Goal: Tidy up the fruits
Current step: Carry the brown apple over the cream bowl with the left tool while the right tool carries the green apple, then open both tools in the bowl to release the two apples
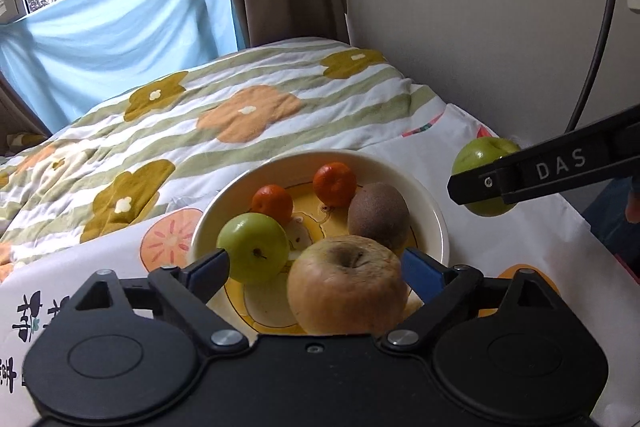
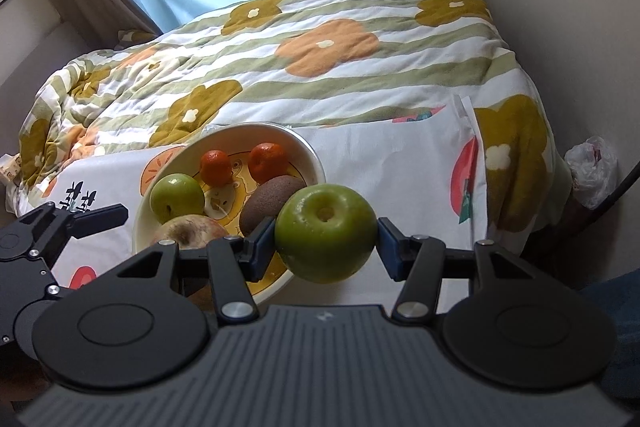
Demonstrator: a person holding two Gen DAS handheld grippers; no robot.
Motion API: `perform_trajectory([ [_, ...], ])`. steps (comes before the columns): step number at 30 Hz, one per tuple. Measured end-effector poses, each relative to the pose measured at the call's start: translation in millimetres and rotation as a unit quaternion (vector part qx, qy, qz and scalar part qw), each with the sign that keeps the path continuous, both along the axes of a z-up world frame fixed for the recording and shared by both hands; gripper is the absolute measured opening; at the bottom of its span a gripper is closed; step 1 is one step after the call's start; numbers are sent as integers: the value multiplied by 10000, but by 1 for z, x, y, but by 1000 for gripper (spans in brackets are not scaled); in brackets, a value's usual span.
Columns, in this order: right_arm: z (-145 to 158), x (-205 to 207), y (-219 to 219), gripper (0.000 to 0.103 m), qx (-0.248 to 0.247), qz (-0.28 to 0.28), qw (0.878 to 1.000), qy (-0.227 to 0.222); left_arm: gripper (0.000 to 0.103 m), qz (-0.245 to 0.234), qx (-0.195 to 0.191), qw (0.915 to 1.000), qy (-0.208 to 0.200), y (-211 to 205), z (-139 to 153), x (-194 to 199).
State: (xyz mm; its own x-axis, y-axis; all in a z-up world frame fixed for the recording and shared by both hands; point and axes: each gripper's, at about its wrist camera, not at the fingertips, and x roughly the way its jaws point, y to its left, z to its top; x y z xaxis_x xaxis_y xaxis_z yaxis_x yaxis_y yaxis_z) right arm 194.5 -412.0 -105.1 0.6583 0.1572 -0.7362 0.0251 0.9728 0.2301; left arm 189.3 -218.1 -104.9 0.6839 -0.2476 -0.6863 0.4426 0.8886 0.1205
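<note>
A floral quilt [image 2: 320,59] covers the bed, with a white printed cloth [image 2: 384,163] under the bowl [image 1: 436,223]. The left gripper [image 1: 316,271] is spread around the bowl's brownish apple [image 1: 346,285], beside a kiwi [image 1: 378,213]. The right gripper [image 2: 326,239] pinches a green apple [image 2: 326,233].

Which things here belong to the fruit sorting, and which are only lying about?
Belong to the job:
bowl
two tangerines
kiwi
small green apple
brownish apple
large green apple, gripped by right gripper

Lying about:
flowered quilt
blue cloth
plastic bag
</note>
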Motion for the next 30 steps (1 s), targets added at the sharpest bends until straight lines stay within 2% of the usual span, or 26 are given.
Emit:
perform_trajectory([
  [7, 3, 16, 14, 69, 114, 201, 9997, -58, 95, 470, -241, 9986, 78, 29, 9, 3],
  [15, 2, 41, 38, 69, 173, 604, 9979, -172, 95, 881, -288, 9955, 199, 55, 8, 1],
  [23, -14, 65, 69, 69, 44, 1076, 9940, -197, 95, 1242, -314, 9915, 244, 75, 6, -5],
  [30, -28, 74, 80, 69, 39, 1214, 9924, -176, 95, 1460, -286, 9885, 268, 84, 3, -8],
])
